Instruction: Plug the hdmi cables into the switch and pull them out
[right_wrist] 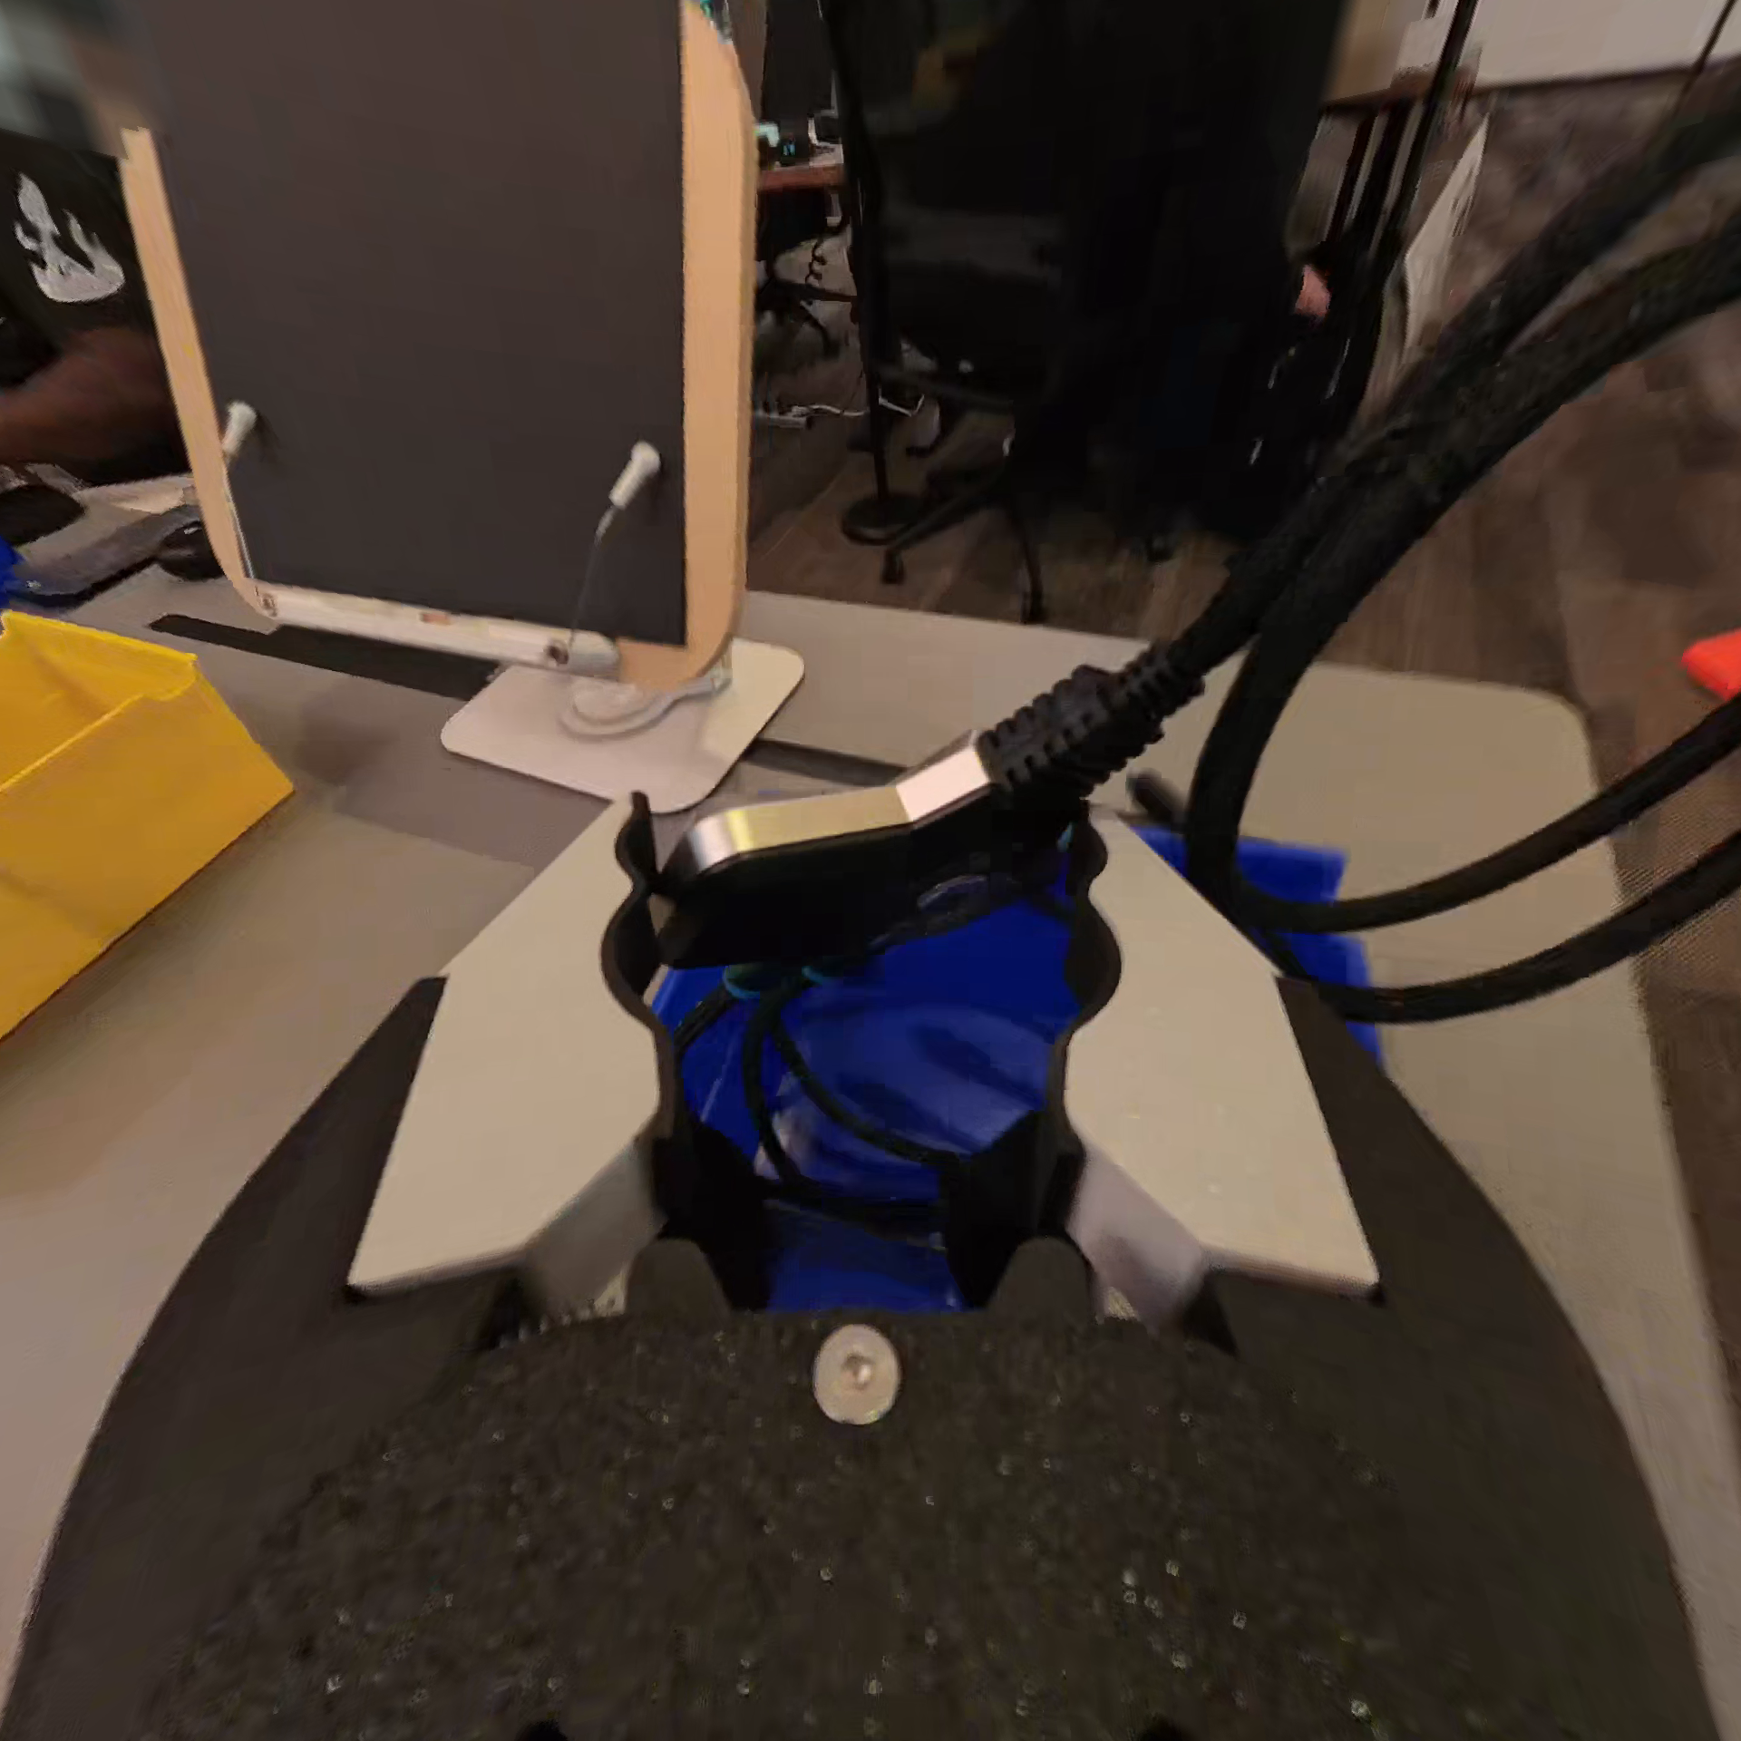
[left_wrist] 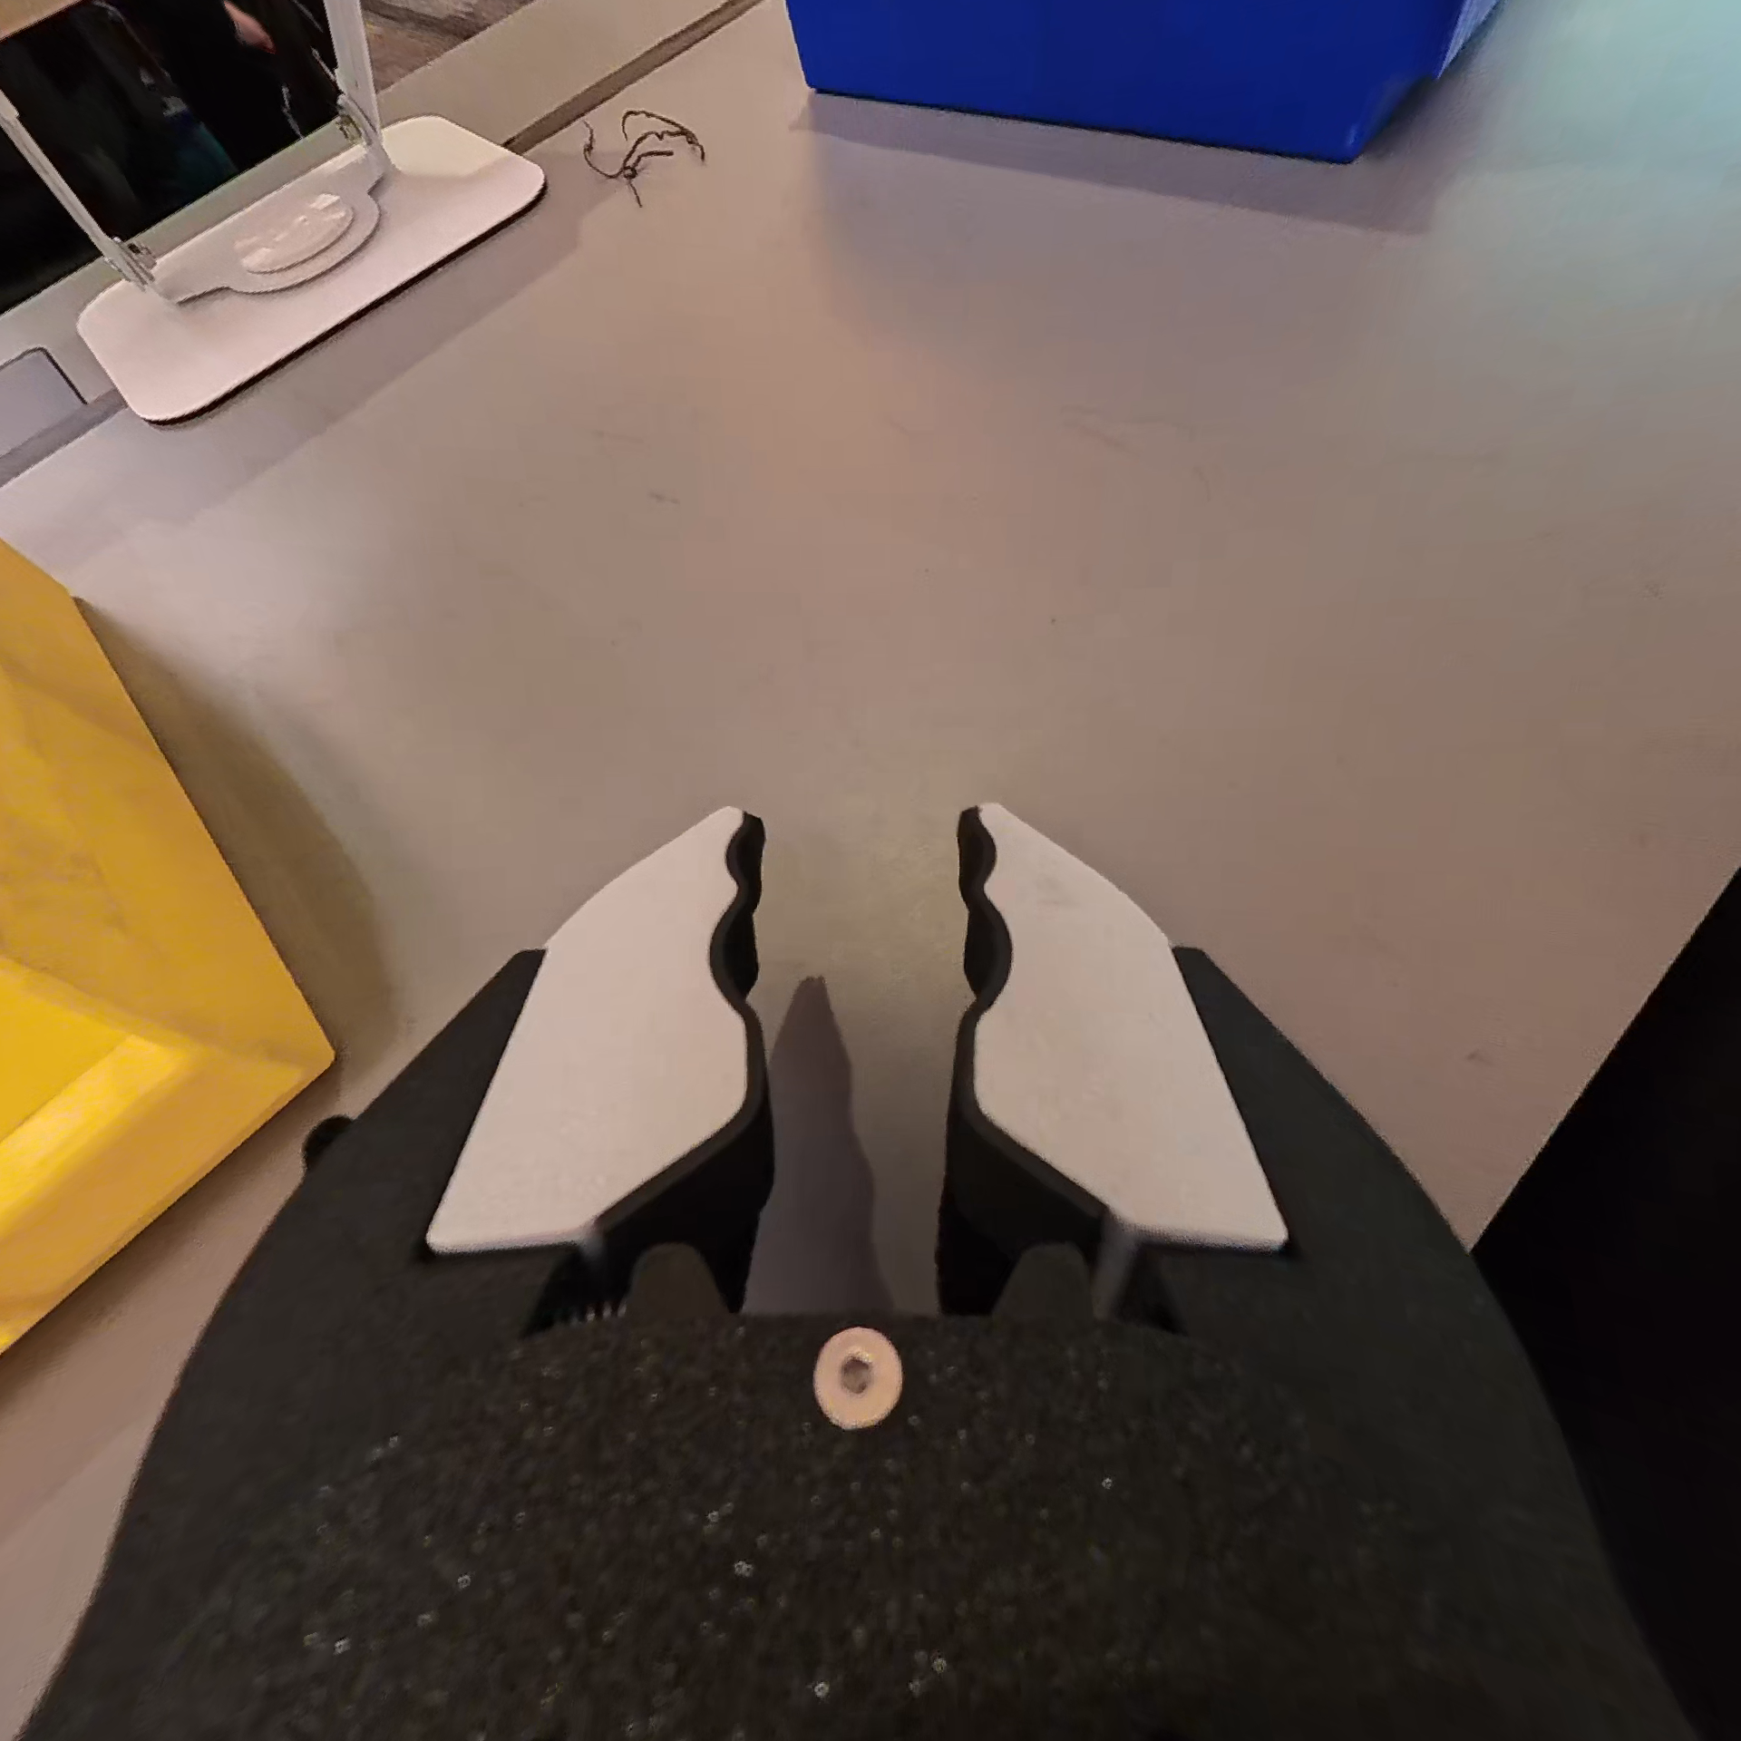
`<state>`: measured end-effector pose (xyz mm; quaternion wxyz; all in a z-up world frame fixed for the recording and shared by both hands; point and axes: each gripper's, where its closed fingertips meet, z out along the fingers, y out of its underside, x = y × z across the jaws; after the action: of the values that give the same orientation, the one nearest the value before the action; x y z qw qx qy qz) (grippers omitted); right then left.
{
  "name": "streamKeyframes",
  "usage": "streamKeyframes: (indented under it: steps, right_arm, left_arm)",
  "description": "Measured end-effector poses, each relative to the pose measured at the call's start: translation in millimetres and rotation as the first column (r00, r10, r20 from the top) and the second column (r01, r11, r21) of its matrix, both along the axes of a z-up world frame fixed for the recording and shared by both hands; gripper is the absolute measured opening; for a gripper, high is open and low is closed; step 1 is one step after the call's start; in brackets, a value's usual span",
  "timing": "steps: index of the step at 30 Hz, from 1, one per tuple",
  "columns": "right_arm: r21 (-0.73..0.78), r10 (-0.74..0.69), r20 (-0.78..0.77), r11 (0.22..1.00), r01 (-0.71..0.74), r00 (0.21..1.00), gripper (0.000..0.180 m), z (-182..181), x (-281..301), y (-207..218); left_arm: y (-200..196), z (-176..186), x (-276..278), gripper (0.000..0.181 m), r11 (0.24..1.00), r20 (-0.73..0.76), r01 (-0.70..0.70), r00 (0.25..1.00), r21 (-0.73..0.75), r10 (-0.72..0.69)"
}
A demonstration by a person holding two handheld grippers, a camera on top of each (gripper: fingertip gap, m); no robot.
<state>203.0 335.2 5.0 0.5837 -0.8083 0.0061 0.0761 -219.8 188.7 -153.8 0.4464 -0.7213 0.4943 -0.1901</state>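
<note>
Plug [right_wrist: 829, 876] of black HDMI cable [right_wrist: 1394, 490] clamped in right hand-held gripper [right_wrist: 862, 895] above blue bin [right_wrist: 1253, 867], left hand-held gripper [left_wrist: 860, 838] parted, empty, over bare bench [left_wrist: 942, 471] near yellow bin [left_wrist: 122, 942]

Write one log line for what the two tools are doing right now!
left tool: open, empty, over grey table | right tool: shut on black-and-silver HDMI plug, above blue plastic bin | switch: not visible
</note>
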Motion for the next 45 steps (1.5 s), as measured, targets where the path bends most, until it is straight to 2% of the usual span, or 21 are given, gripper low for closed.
streamKeyframes:
  steps: [4,5,7,8,14,16,20,23,25,28,31,37,40,45]
  right_arm:
    - [-0.008,-0.098,-0.121,0.995,0.098,0.988,0.086,-23.6,12.9,-2.5]
    - [-0.035,-0.124,-0.137,0.992,0.12,0.983,0.081,-27.1,14.7,-4.4]
    - [-0.094,-0.178,-0.181,0.982,0.164,0.967,0.054,-36.5,17.3,-8.3]
    - [-0.116,-0.206,-0.186,0.976,0.187,0.961,0.051,-41.8,21.0,-9.1]
    - [-0.254,-0.324,-0.359,0.936,0.242,0.875,0.042,-62.6,52.5,-10.6]
    - [-0.31,-0.378,-0.357,0.911,0.273,0.854,0.039,-72.8,68.9,-16.5]
    - [-0.374,-0.366,-0.366,0.9,0.225,0.856,0.038,-79.9,77.4,-23.3]
    - [-0.322,-0.315,-0.356,0.925,0.201,0.88,0.041,-64.4,73.9,-27.3]
    - [-0.205,-0.251,-0.353,0.961,0.187,0.902,0.039,-40.1,65.1,-37.2]
    - [-0.022,-0.213,-0.236,0.977,0.214,0.948,0.039,-7.0,48.5,-71.1]
    - [0.09,-0.216,-0.132,0.969,0.229,0.967,0.039,0.4,25.1,-116.5]
    - [0.196,-0.217,-0.052,0.955,0.223,0.975,0.04,-42.6,-28.1,-188.7]
    - [0.21,-0.252,0.028,0.948,0.241,0.967,0.041,-63.9,-36.8,-197.6]
    - [0.139,-0.201,0.105,0.973,0.186,0.974,0.04,-82.0,-45.4,-190.4]
  left_arm:
    - [-2.4,0.0,1.1,0.04,1.0,-0.013,0.008,1.0,0.019,-0.007]
    - [-2.8,-0.2,1.4,0.04,1.0,-0.016,0.01,1.0,0.021,-0.009]
    - [-3.6,-1.6,2.2,0.039,1.0,-0.021,0.014,1.0,0.02,-0.013]
    - [-3.9,-2.3,2.6,0.039,1.0,-0.024,0.015,1.0,0.018,-0.015]
    - [-5.8,-1.5,2.3,0.038,0.999,-0.03,0.016,0.999,0.027,-0.015]
    - [-5.4,-1.4,1.9,0.038,0.999,-0.031,0.015,0.999,0.031,-0.014]
    - [-3.2,-6.2,1.0,0.038,1.0,-0.043,0.01,0.999,0.018,-0.009]
    - [-2.1,-5.6,-0.6,0.039,1.0,-0.037,0.002,0.999,0.013,-0.001]
    - [-0.1,-2.5,-2.4,0.039,1.0,-0.021,-0.01,1.0,0.01,0.01]
    - [5.7,-0.9,-6.8,0.04,0.999,0.006,-0.043,0.999,-0.026,0.044]
    - [15.9,6.2,-13.8,0.042,0.996,0.045,-0.084,0.995,-0.039,0.086]
    - [27.2,46.6,-34.7,0.034,0.984,0.208,-0.18,0.962,-0.007,0.177]
    - [30.3,54.8,-63.4,0.05,0.957,0.234,-0.287,0.934,0.045,0.269]
    - [42.6,60.2,-135.4,0.05,0.872,0.218,-0.463,0.878,0.16,0.427]
